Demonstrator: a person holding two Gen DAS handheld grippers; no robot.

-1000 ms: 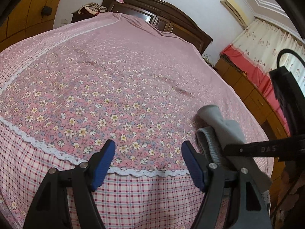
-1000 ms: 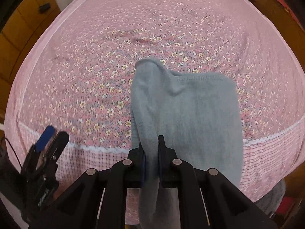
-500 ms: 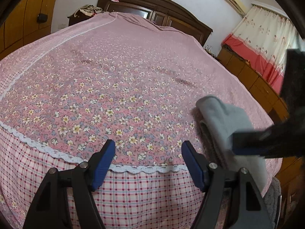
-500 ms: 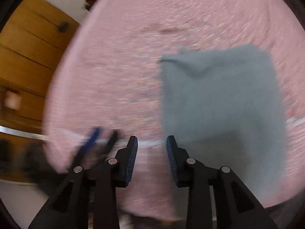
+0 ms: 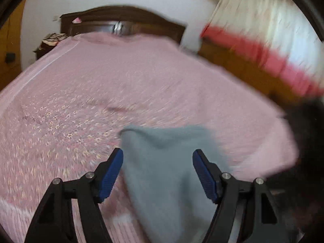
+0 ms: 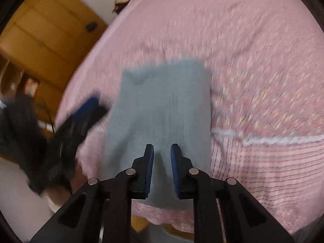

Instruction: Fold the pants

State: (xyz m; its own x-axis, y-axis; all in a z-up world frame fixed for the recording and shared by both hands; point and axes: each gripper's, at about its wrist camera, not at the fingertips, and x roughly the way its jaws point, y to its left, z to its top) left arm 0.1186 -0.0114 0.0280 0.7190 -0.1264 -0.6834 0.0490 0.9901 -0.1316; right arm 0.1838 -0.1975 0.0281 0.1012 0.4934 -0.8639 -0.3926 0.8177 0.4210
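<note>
While both wrist views smear with motion blur, folded grey pants [image 6: 166, 109] lie flat on a pink floral bedspread [image 6: 253, 60], near the foot edge of the bed where the flower print gives way to a white lace strip and a pink plaid border. Seen from the right wrist, the right gripper [image 6: 162, 162] points down at the near part of the cloth; its blue-padded jaws stand a narrow gap apart and are closing, with the grey fabric showing between them, though the pads do not appear to press on it. At the left of that view, the left gripper [image 6: 85, 113] shows as a dark, blurred shape with a blue pad, just beside the left edge of the pants.

From the left wrist, the left gripper [image 5: 158, 174] has its jaws spread wide, holding nothing; the pants [image 5: 170, 162] fill the space seen between and beyond the two blue pads. Whether the pads touch the cloth cannot be told through the blur. Behind the bed stand a dark wooden headboard [image 5: 123, 22], a white wall and, at right, a curtain [image 5: 263, 32] with a red band.
</note>
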